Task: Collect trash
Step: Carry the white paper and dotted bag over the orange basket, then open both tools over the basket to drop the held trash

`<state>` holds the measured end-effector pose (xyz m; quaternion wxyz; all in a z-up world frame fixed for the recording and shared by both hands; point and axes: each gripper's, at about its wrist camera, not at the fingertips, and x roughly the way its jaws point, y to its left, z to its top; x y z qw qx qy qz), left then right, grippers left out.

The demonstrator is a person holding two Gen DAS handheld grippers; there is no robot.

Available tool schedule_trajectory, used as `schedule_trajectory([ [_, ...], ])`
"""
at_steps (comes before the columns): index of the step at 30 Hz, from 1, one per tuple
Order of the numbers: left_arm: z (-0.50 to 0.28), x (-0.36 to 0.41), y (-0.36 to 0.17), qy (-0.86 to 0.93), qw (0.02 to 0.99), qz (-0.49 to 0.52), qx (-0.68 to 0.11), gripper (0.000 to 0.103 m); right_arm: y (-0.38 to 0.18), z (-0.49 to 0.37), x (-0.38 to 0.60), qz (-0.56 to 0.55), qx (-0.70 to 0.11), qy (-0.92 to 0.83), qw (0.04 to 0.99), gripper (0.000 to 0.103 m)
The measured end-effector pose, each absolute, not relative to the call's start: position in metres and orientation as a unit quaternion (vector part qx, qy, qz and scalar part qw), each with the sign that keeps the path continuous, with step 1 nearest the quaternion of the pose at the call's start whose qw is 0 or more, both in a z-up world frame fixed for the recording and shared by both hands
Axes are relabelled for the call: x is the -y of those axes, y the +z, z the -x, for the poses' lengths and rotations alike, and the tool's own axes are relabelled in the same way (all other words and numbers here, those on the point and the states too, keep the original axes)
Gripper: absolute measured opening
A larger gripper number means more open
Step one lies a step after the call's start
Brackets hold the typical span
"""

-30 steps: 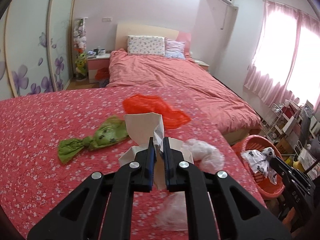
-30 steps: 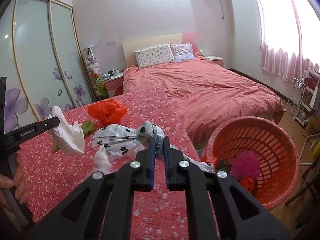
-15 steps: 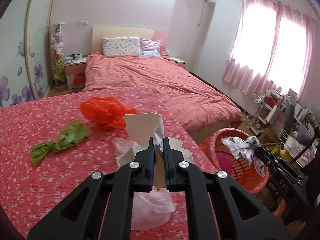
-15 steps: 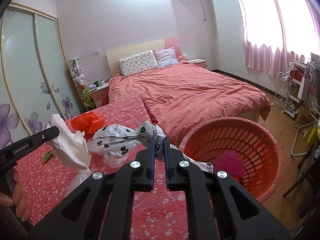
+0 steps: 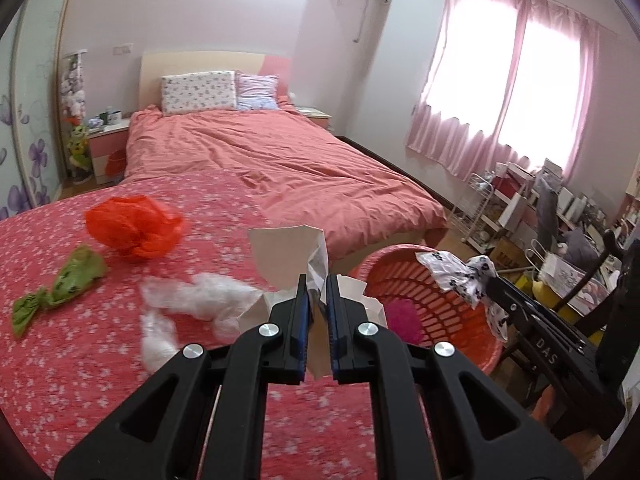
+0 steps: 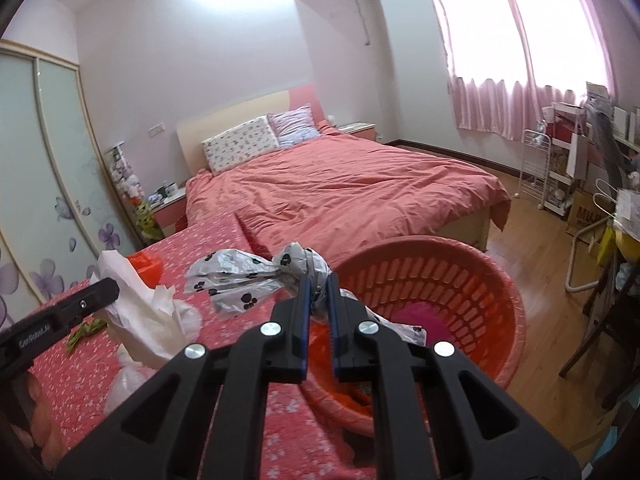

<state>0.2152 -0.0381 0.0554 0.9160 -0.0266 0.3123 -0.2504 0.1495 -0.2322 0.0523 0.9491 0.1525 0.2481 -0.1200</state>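
Note:
My left gripper (image 5: pixel 316 280) is shut on a crumpled white paper (image 5: pixel 286 252), held above the red flowered table (image 5: pixel 80 360) near its right edge. My right gripper (image 6: pixel 316 280) is shut on a grey paw-print bag (image 6: pixel 240 276), held over the near rim of the orange basket (image 6: pixel 460 280). The basket stands on the floor right of the table and holds a pink thing (image 6: pixel 416 314). The paw-print bag (image 5: pixel 460 276) and basket (image 5: pixel 420 292) also show in the left wrist view. The paper (image 6: pixel 136 308) shows in the right wrist view.
On the table lie a red-orange bag (image 5: pixel 134 230), a green knotted bag (image 5: pixel 64 284) and clear plastic film (image 5: pixel 192 296). A bed (image 5: pixel 280 164) with a pink cover stands behind. Shelves and a chair (image 5: pixel 568 240) crowd the right side.
Both grippers have moved right toward the basket, each still holding its piece. The paw-print bag now hangs over the basket's rim.

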Motion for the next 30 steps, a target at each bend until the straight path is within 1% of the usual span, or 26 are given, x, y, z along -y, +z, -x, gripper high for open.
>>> schedule_trajectory([
  [17,-0.214,0.107,0.044,-0.316,0.894,0.023,-0.318,0.008,0.038,-0.144,0.288,-0.182,-0.227,-0.176,0.940,0.009],
  [30,-0.215,0.142,0.036,-0.359,0.876,0.019,-0.321,0.008,0.025,-0.152,0.315,-0.195,-0.220,-0.205,0.933,0.010],
])
